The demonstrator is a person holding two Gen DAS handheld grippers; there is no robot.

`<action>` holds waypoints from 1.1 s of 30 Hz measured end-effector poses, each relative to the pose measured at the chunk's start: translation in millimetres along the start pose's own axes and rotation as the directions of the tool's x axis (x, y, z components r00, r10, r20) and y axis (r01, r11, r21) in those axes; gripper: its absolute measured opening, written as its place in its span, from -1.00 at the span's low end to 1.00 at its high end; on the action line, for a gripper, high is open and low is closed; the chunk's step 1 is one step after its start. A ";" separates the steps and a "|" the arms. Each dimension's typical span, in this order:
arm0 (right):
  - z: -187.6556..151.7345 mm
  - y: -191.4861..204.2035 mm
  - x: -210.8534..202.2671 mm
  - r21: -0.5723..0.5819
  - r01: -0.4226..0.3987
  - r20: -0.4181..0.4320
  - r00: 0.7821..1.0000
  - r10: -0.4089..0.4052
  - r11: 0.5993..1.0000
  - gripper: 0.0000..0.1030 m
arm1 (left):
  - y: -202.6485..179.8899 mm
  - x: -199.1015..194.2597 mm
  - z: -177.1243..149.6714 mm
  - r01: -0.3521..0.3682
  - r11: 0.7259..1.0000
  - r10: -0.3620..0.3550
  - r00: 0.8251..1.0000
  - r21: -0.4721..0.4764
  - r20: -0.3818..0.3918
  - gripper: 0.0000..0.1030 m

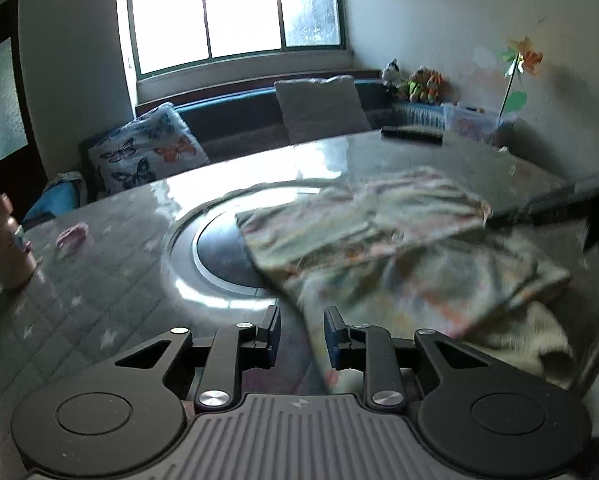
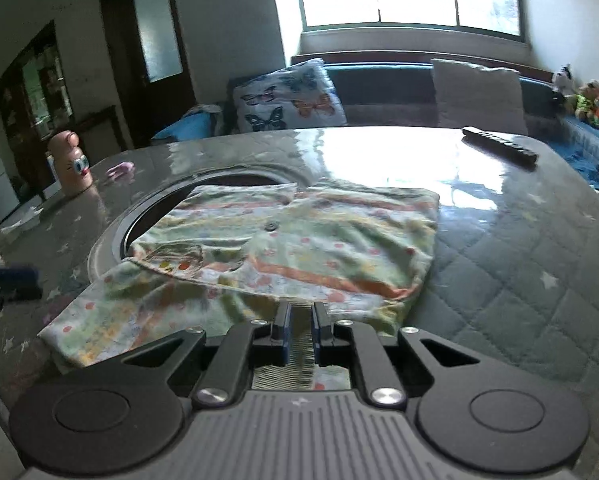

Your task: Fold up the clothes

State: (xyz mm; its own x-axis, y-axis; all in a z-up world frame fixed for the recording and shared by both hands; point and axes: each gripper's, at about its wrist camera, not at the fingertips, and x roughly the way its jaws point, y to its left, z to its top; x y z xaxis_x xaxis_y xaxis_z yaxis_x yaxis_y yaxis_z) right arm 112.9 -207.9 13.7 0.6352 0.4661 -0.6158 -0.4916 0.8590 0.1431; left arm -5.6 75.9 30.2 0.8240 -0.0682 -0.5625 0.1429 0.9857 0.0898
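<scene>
A: So where did you have the garment (image 2: 283,248) at that point?

B: Spread on the quilted surface (image 2: 539,280), partly folded, with its far side lying over the round dark inset (image 2: 115,224) in the middle.

A: And your right tool (image 2: 299,320)?

B: You had it clenched on the near hem of the garment; a ribbed strip of cloth sat pinched between its fingers.

A: Your left tool (image 1: 302,330)?

B: Its jaws stood apart. The edge of the garment ran between the fingers, blurred, and I cannot tell whether they were pressing it.

A: Anything else on the surface?

B: You had a pink bottle (image 2: 69,164) at the left edge and a dark remote (image 2: 499,146) at the far right.
</scene>
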 end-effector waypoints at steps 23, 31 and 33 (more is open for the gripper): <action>-9.5 15.7 4.0 -0.060 -0.146 -0.051 0.988 0.143 0.987 -0.80 | -20.7 84.5 22.0 0.047 0.999 -0.044 0.996 0.025 -0.082 -0.53; -23.7 40.6 3.8 -0.136 -0.186 -0.105 0.979 0.172 0.973 -0.78 | -65.7 62.8 16.9 0.185 0.976 -0.180 0.982 0.118 -0.057 -0.50; -28.6 38.0 -2.1 -0.137 -0.177 -0.109 0.981 0.163 0.975 -0.78 | -72.5 60.9 12.1 0.202 0.969 -0.195 0.979 0.142 -0.064 -0.50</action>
State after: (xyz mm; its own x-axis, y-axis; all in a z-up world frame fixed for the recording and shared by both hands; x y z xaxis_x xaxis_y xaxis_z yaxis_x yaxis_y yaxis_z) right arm 75.8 -182.3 -1.7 0.4777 0.5739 -0.6652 -0.6731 0.7256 0.1426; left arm 40.9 -1.6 -0.7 0.7436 -0.2486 -0.6207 0.3825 0.9196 0.0899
